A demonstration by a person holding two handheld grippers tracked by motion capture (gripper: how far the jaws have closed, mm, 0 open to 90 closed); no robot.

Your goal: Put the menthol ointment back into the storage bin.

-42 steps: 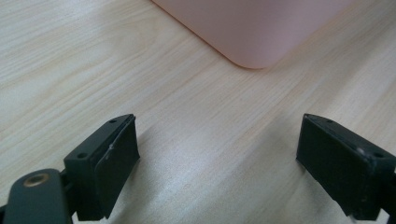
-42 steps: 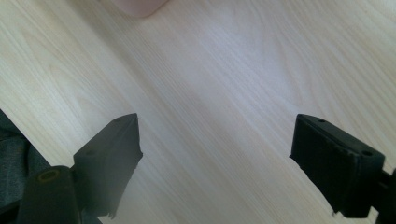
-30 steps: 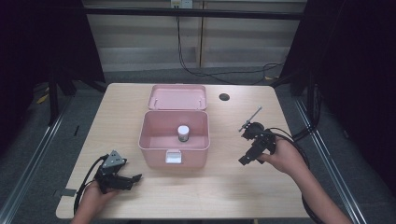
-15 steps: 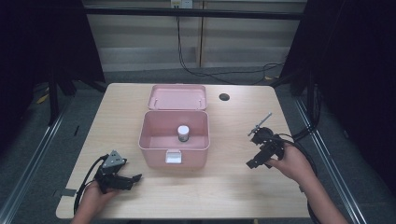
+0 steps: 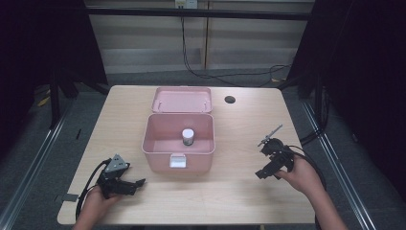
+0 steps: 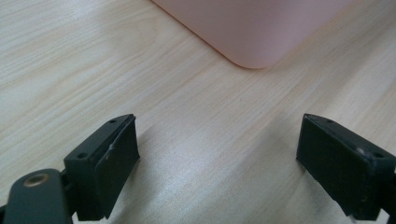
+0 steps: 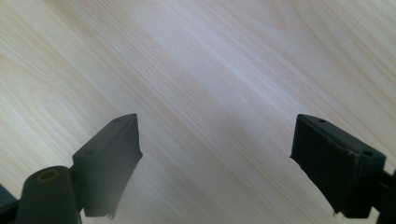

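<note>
The pink box (image 5: 178,139) stands open on the table (image 5: 239,201), with a small jar (image 5: 188,137) upright inside. My left tongs (image 5: 136,184) and right tongs (image 5: 261,173) are both wide apart, holding nothing.

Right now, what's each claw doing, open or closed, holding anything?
Left claw: open, holding nothing, near the pink box.
Right claw: open, holding nothing, over bare table.

I can read no text, number or brand anywhere here. The pink box (image 5: 178,143) has a small white patch (image 5: 177,161) on its near wall, but it is too small for me to tell whether anything is printed on it.
</note>
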